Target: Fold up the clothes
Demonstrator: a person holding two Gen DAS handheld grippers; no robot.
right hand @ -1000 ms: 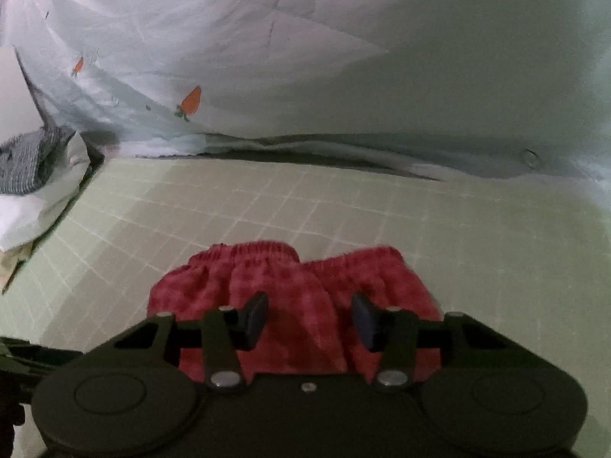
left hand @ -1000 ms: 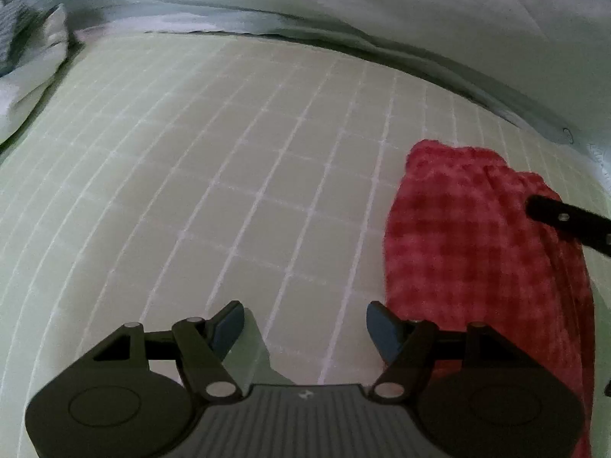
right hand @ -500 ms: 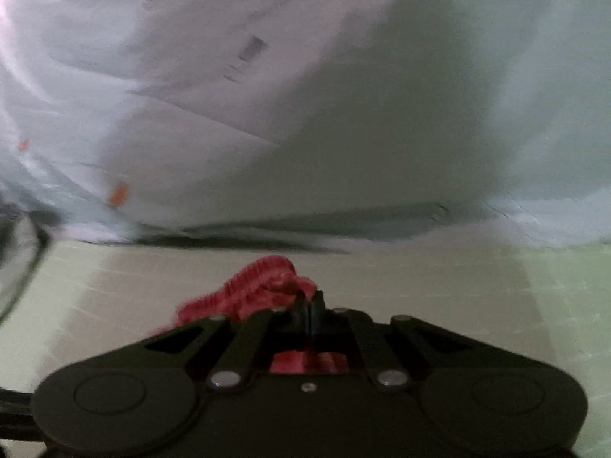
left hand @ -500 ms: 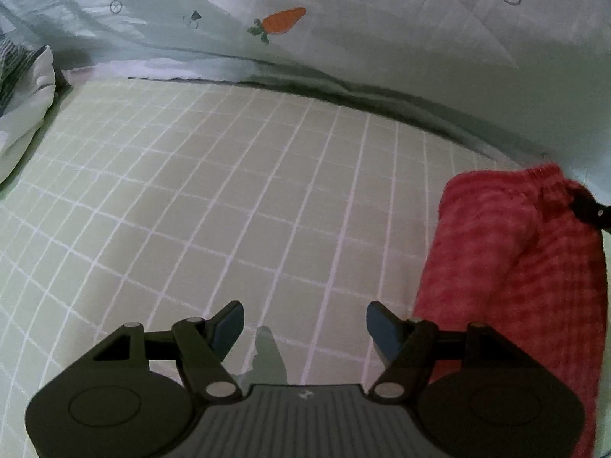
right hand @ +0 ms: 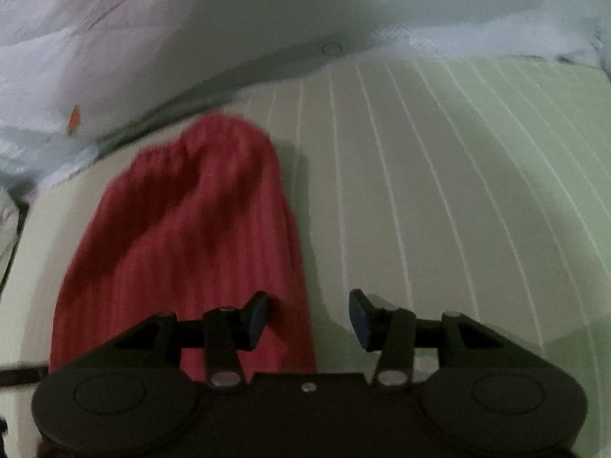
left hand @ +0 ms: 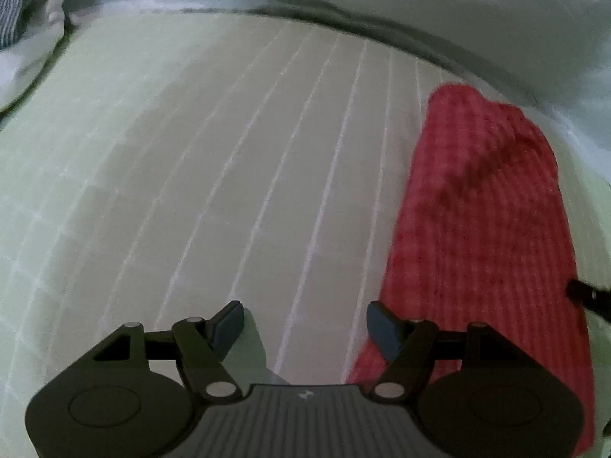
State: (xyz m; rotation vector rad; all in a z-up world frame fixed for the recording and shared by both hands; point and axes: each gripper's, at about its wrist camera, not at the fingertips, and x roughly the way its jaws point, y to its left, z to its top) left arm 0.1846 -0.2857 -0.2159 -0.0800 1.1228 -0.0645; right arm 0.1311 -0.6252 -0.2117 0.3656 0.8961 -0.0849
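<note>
Red checked shorts (left hand: 488, 229) lie folded into a long narrow strip on the pale green grid-lined sheet (left hand: 229, 175). In the left wrist view they lie to the right of my open, empty left gripper (left hand: 305, 322). In the right wrist view the shorts (right hand: 191, 229) lie left of centre, elastic waistband at the far end. My right gripper (right hand: 309, 315) is open and empty just above their right edge, with its left fingertip (right hand: 257, 315) over the cloth. The right gripper's tip (left hand: 588, 297) shows at the left wrist view's right edge.
A light blue quilt (right hand: 229, 19) with carrot prints is bunched along the far side of the sheet. A white and grey striped pile of clothes (left hand: 23, 38) lies at the far left. The green sheet (right hand: 477, 191) stretches to the right of the shorts.
My right gripper was shut on the shorts half a second ago and has let go and opened. The shorts now lie as a narrower strip. The left gripper stayed open and shifted slightly.
</note>
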